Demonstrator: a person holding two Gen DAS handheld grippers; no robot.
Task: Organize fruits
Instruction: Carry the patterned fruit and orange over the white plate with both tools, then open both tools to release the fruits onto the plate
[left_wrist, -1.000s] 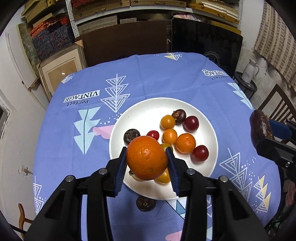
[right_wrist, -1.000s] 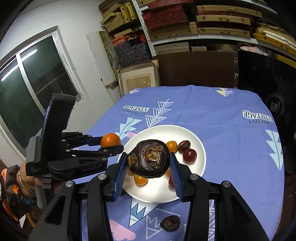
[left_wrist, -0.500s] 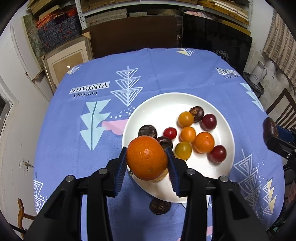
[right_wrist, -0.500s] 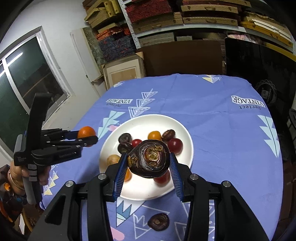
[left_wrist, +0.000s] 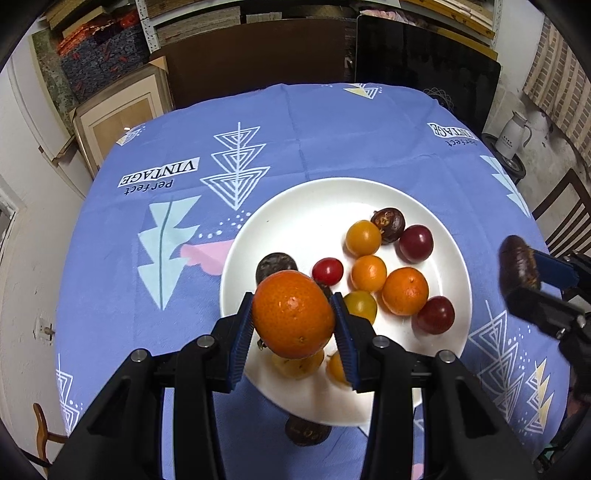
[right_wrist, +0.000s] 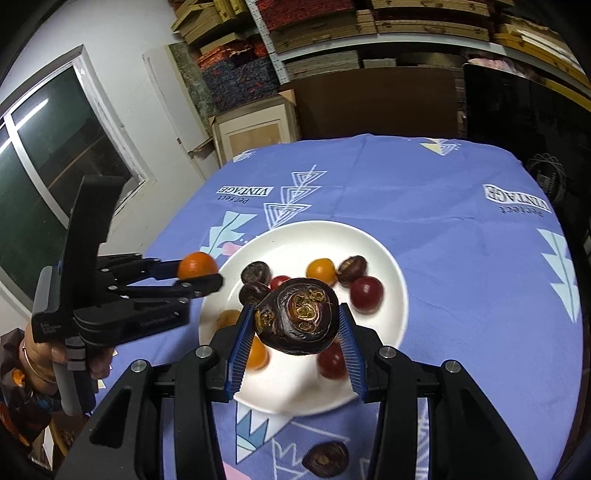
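A blue tablecloth (left_wrist: 332, 133) printed with white triangles and "perfect VINTAGE" is covering a round table, with stacked boards and boxes filling the shelves (right_wrist: 369, 33) behind and a dark window (right_wrist: 55, 147) sitting at the left. The left gripper (left_wrist: 293, 319) is clamping an orange (left_wrist: 293, 314) above the near rim of a white plate (left_wrist: 314, 206) of small fruits. The right gripper (right_wrist: 295, 325) is gripping a dark, wrinkled fruit (right_wrist: 297, 317) over that plate, while another dark fruit (right_wrist: 325, 459) is lying on the cloth just before it.

Ahead of the grippers, stacked shelves (right_wrist: 369, 29) top a white wall, a dark window (right_wrist: 55, 147) (unlit outside) to their left.
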